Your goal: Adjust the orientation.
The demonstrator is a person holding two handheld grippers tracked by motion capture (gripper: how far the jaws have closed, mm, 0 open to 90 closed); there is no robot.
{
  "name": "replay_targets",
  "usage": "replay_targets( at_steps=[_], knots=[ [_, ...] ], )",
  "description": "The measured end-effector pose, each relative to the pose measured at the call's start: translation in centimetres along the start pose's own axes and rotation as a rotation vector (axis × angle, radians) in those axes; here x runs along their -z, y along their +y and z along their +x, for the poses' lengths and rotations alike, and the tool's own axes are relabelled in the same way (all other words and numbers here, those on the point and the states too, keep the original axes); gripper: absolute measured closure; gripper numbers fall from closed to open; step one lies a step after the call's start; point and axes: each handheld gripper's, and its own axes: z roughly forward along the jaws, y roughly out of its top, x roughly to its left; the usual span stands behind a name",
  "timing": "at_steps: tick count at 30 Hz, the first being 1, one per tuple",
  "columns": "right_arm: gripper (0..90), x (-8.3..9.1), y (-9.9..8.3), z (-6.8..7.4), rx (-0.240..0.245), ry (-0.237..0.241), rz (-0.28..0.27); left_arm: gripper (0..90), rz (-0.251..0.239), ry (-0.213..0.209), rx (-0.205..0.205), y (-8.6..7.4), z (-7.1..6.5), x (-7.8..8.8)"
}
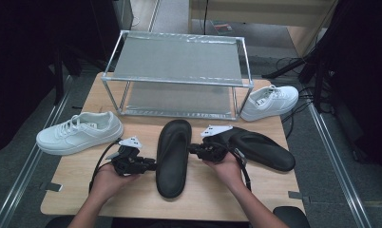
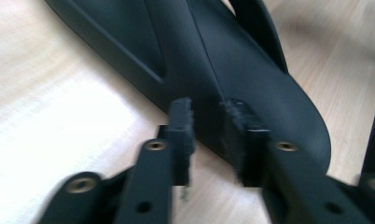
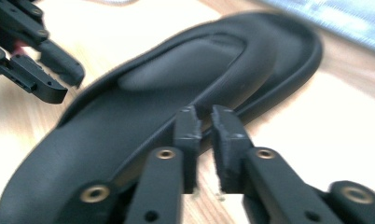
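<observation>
Wooden table (image 1: 132,199), both grippers part-open against black slipper (image 1: 173,156) edges

Light wooden table (image 1: 132,194), grey floor (image 1: 331,190), dim dark surroundings, cables (image 1: 298,64) on the floor

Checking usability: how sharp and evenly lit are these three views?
High view: sharp, table well lit, surroundings dark. Left gripper view: soft; black slipper blurred, bright glare on the wood at left. Right gripper view: slipper and far background blurred, left gripper at upper left also soft.
</observation>
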Motion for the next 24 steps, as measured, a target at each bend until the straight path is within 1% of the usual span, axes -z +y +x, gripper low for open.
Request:
replay_targets(
  at_steps=[1, 2, 5, 7, 8, 9, 10, 12, 14, 16, 18, 22, 24],
  knots=[
    [76.1, 0.3, 0.0, -0.2, 0.002, 0.007, -0.015, 68.4, -0.005, -0.012, 0.0, 0.1, 0.2, 0.2],
    [73.4, 0.6, 0.0, -0.3, 0.001, 0.02, -0.019, 66.6, -0.012, -0.017, 0.002, 0.1, 0.3, 0.3],
    [65.6, 1.4, -0.3, -0.6, 0.029, 0.029, -0.029, 57.4, -0.008, -0.001, -0.004, 0.3, 0.5, 0.3],
    [57.9, 1.9, -0.4, -0.8, 0.031, 0.032, -0.044, 52.5, -0.009, 0.013, -0.011, 0.5, 0.6, 0.3],
    [53.2, 2.1, -0.6, -0.9, 0.028, 0.045, -0.056, 50.0, -0.012, 0.02, -0.019, 0.6, 0.6, 0.4],
    [48.5, 2.2, -0.7, -1.1, 0.037, 0.044, -0.06, 48.2, -0.03, 0.019, -0.021, 0.6, 0.7, 0.5],
    [46.3, 2.3, -0.8, -1.1, 0.047, 0.037, -0.053, 45.9, -0.042, 0.019, -0.026, 0.6, 0.6, 0.6],
    [46.3, 2.7, -1.0, -1.2, 0.069, 0.036, -0.028, 42.4, -0.063, 0.025, -0.037, 0.5, 0.6, 0.8],
    [46.4, 3.3, -1.1, -1.1, 0.068, 0.042, -0.039, 40.0, -0.075, 0.025, -0.039, 0.5, 0.7, 0.9],
    [45.8, 3.9, -1.1, -1.1, 0.074, 0.048, -0.054, 39.3, -0.067, 0.02, -0.034, 0.5, 0.8, 0.9],
    [45.6, 4.4, -1.2, -1.3, 0.081, 0.042, -0.061, 39.4, -0.066, 0.019, -0.032, 0.6, 0.8, 0.9],
    [45.9, 5.2, -1.6, -1.9, 0.065, 0.041, -0.056, 39.3, -0.056, 0.016, -0.034, 1.0, 0.9, 0.8],
    [46.1, 5.7, -1.8, -2.0, 0.068, 0.03, -0.057, 39.3, -0.05, 0.016, -0.039, 1.2, 0.8, 0.7]
  ],
)
